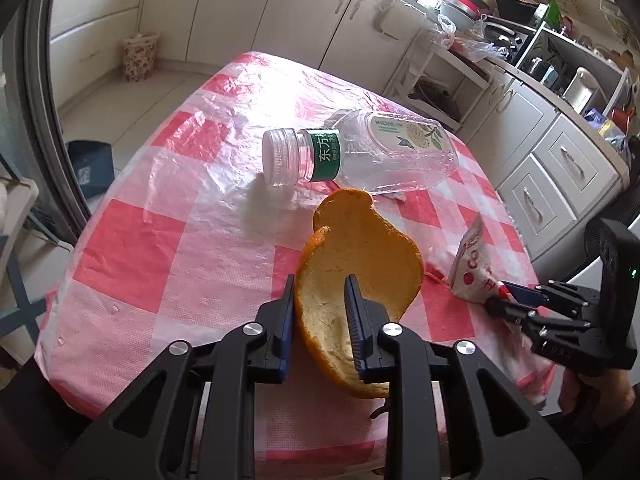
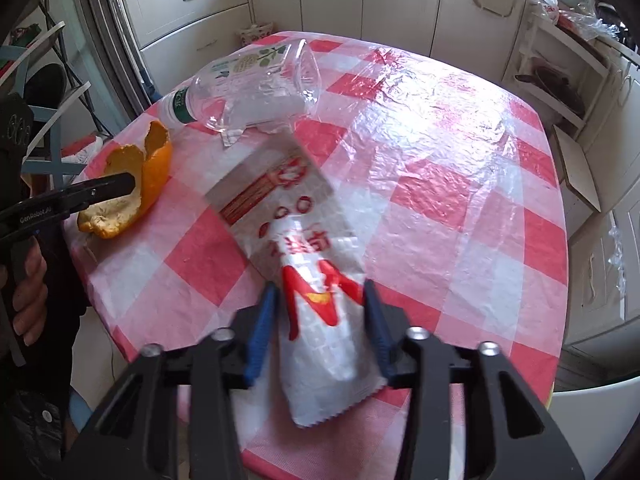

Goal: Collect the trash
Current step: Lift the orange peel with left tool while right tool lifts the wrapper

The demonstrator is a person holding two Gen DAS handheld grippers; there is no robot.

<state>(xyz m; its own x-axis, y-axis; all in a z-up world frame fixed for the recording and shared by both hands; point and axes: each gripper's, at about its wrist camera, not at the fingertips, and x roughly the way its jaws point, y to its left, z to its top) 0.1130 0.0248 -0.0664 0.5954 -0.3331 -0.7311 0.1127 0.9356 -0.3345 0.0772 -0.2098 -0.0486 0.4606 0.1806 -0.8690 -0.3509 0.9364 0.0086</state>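
Observation:
An orange peel [image 1: 360, 248] sits between the fingers of my left gripper [image 1: 320, 280]. Its wall lies against the left pad, the right pad stands in its hollow without pressing, and the jaws are a little apart. In the right wrist view the peel [image 2: 124, 196] rests near the table's left edge. My right gripper [image 2: 318, 288] is shut on a white and red snack wrapper [image 2: 304, 240], which stands tilted off the cloth [image 1: 472, 264]. A clear plastic bottle [image 1: 380, 152] with a green label lies on its side in the middle of the table.
The table wears a red and white checked plastic cloth [image 2: 460, 200]. A small torn scrap [image 2: 232, 138] lies by the bottle. A floral basket [image 1: 138, 56] and a blue box [image 1: 90, 168] stand on the floor to the left. Kitchen cabinets [image 1: 560, 176] run along the right.

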